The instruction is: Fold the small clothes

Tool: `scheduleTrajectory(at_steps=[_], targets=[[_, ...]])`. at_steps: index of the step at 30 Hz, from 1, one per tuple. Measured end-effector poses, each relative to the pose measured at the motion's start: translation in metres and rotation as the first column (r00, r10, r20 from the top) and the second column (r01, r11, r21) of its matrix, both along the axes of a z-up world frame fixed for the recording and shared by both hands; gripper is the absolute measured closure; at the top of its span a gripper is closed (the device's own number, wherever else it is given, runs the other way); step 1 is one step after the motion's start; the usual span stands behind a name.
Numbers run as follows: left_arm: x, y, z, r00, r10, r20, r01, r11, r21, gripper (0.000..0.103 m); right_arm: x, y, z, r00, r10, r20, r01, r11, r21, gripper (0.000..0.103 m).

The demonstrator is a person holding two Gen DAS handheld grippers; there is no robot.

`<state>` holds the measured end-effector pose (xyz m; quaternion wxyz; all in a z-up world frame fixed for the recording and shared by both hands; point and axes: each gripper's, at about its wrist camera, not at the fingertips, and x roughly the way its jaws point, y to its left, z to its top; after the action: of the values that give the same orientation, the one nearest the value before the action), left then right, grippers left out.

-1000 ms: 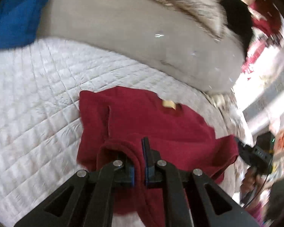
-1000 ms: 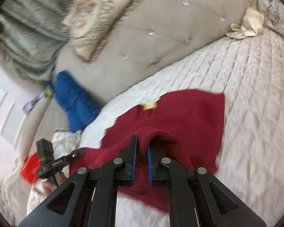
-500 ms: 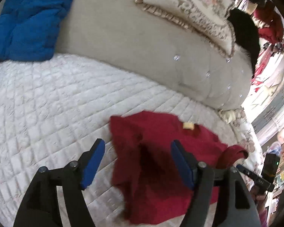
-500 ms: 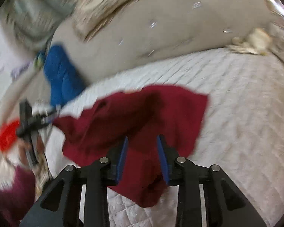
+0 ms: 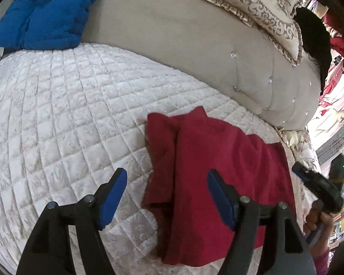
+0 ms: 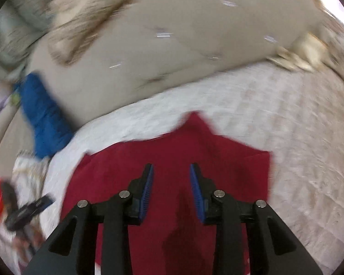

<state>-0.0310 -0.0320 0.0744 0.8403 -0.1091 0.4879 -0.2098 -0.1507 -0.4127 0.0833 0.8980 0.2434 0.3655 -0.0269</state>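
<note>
A small dark red garment [image 5: 220, 158] lies folded over on the white quilted bedcover [image 5: 64, 105]. In the left wrist view my left gripper [image 5: 167, 176] hovers open and wide over the garment's left edge, holding nothing. My right gripper [image 6: 172, 168] hangs over the middle of the red garment [image 6: 231, 160]; its jaws are opening, and no cloth is pinched between them. The right gripper [image 5: 318, 188], with a hand on it, shows at the right edge of the left wrist view. The left gripper [image 6: 27, 208] appears blurred at the lower left of the right wrist view.
A beige tufted headboard cushion [image 5: 172, 41] runs along the far side of the bed. A blue padded jacket [image 5: 43, 11] lies at the far left, an ornate pillow [image 5: 259, 6] and a black item [image 5: 314, 34] at the far right. A cream cloth [image 6: 305, 50] sits by the headboard.
Both grippers were shut on folds of the red garment a second ago; both have let go and drawn back. The garment now lies flatter on the bedcover.
</note>
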Motion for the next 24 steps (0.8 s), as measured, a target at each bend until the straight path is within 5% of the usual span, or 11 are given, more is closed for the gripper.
scheduleTrajectory(at_steps=[6,10,14,18,21,24], targets=[[-0.01,-0.018,-0.022,1.0,-0.002,-0.001,0.002,0.998,0.067,0.027,0.049,0.103,0.011,0.958,0.286,0.002,-0.286,0.957,-0.051,0.089],[-0.01,-0.023,-0.035,1.0,-0.012,0.002,0.012,0.993,0.114,0.027,0.102,0.138,-0.018,0.951,0.31,-0.017,-0.31,0.949,-0.051,0.089],[-0.011,-0.023,-0.04,0.999,-0.032,0.003,0.031,0.993,0.115,0.027,0.138,0.147,-0.063,0.952,0.276,-0.133,-0.277,0.961,0.008,0.09],[-0.01,-0.021,-0.041,0.999,-0.044,0.007,0.043,0.994,0.104,0.027,0.088,0.12,-0.032,0.971,0.224,-0.083,-0.224,0.975,0.013,0.09],[-0.01,-0.019,-0.04,0.999,-0.036,0.006,0.035,0.996,0.085,0.027,0.033,0.085,-0.011,0.995,0.073,-0.07,-0.08,0.991,-0.107,0.086],[-0.012,-0.021,-0.04,0.999,-0.042,0.011,0.041,0.995,0.093,0.027,-0.026,0.043,-0.005,0.988,-0.13,-0.086,0.107,0.966,-0.234,0.081]])
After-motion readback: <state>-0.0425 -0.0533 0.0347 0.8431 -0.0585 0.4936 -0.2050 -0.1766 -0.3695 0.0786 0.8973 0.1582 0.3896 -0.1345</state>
